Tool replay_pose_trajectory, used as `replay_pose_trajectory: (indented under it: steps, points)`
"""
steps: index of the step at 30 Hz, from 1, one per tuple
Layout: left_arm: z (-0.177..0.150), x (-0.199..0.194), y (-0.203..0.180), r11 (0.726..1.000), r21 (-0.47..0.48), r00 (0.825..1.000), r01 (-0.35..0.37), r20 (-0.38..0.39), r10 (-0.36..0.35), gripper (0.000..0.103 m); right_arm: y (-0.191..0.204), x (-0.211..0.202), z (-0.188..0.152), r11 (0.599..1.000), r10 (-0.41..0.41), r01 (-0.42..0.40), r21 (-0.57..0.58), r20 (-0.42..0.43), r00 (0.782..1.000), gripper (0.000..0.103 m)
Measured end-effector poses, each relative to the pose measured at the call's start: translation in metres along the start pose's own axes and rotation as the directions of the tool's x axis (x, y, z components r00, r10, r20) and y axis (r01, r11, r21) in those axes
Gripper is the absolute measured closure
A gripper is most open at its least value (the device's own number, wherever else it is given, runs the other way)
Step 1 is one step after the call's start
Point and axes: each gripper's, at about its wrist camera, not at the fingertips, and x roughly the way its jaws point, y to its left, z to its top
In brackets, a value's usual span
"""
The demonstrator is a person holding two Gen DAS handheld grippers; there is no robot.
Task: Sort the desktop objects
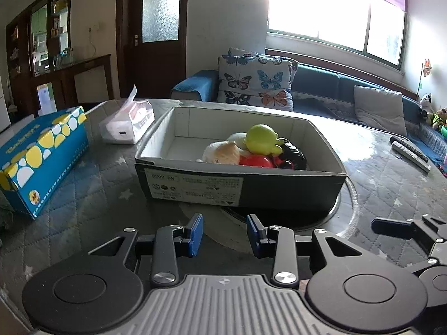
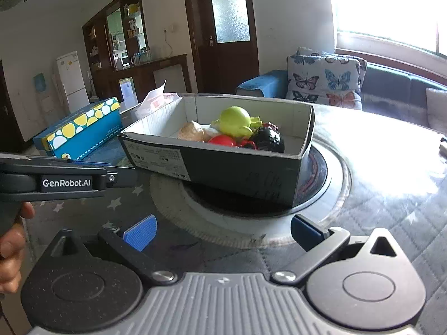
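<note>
A dark cardboard box (image 1: 195, 185) with a white inside stands on the table ahead of both grippers. In it lie a green toy (image 1: 261, 139), a red toy (image 1: 255, 161), a black toy (image 1: 293, 153) and a beige soft toy (image 1: 223, 152). The box (image 2: 240, 167) and green toy (image 2: 234, 121) also show in the right wrist view. My left gripper (image 1: 225, 233) is open and empty, just short of the box's near wall. My right gripper (image 2: 223, 233) is wide open and empty, to the right of the left gripper (image 2: 67, 181).
A blue tissue box (image 1: 42, 156) with yellow and white dots lies at the left. A soft tissue pack (image 1: 127, 124) sits behind it. Two remote controls (image 1: 409, 150) lie at the right edge. The box sits over a round inset (image 2: 251, 223) in the quilted table cover.
</note>
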Motion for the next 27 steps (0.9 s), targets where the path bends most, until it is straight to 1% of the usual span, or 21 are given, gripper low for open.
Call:
replay_pose_trajectory:
  steps: [6,10,14,19,27]
  points:
    - [-0.005,-0.003,-0.009,0.999,0.023,1.0,-0.024,0.006,0.024,0.065,-0.002,-0.002,-0.007,0.999,-0.03,0.03,0.019,-0.015,0.999,0.0]
    - [-0.006,-0.003,-0.013,0.998,0.035,0.999,-0.042,0.014,0.041,0.065,-0.003,-0.004,-0.009,0.999,-0.035,0.035,0.028,-0.017,0.999,0.0]
    - [-0.007,-0.003,-0.014,0.998,0.034,0.999,-0.045,0.002,0.045,0.065,-0.003,-0.006,-0.011,0.999,-0.042,0.042,0.028,-0.017,0.999,0.0]
    - [-0.008,-0.001,-0.018,0.995,0.065,0.997,-0.072,-0.007,0.073,0.065,-0.003,-0.005,-0.013,0.999,-0.045,0.046,0.028,-0.02,0.999,0.0]
    - [-0.008,0.001,-0.02,0.997,0.06,0.999,-0.053,-0.011,0.054,0.065,-0.005,-0.001,-0.013,0.999,-0.044,0.044,0.03,-0.026,0.999,0.0]
